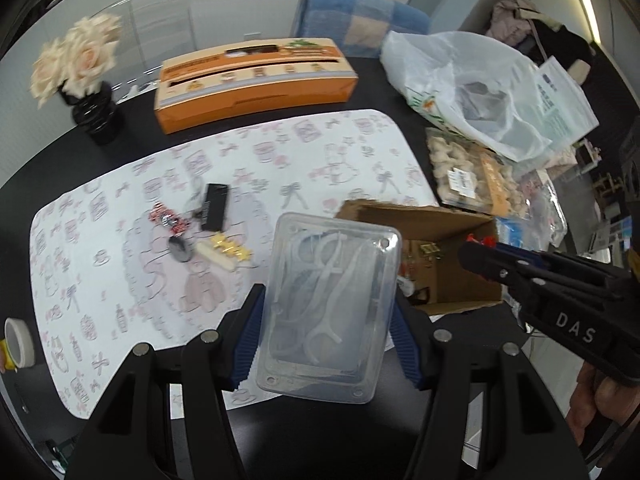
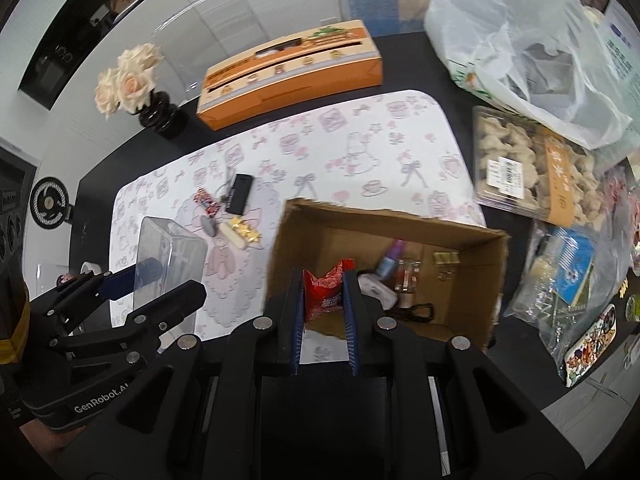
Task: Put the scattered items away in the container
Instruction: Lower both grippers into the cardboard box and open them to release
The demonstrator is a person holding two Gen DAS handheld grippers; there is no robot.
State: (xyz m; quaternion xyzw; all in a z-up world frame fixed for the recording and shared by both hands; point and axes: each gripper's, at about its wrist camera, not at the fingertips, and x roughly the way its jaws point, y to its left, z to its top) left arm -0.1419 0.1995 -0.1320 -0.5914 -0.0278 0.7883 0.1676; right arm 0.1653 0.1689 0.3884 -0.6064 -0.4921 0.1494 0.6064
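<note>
Gripping a clear plastic box of floss picks (image 1: 328, 312) above the placemat's (image 1: 240, 160) near edge, the left gripper (image 1: 326, 344) sits beside the right gripper (image 2: 323, 320), clamped on a red snack packet (image 2: 326, 292) over the cardboard box (image 2: 400, 240).

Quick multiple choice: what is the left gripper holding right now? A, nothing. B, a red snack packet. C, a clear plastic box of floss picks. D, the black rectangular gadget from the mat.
C: in the left wrist view the left gripper has its jaws closed on the clear plastic box with white floss picks inside; the red packet is in the right gripper.
</note>
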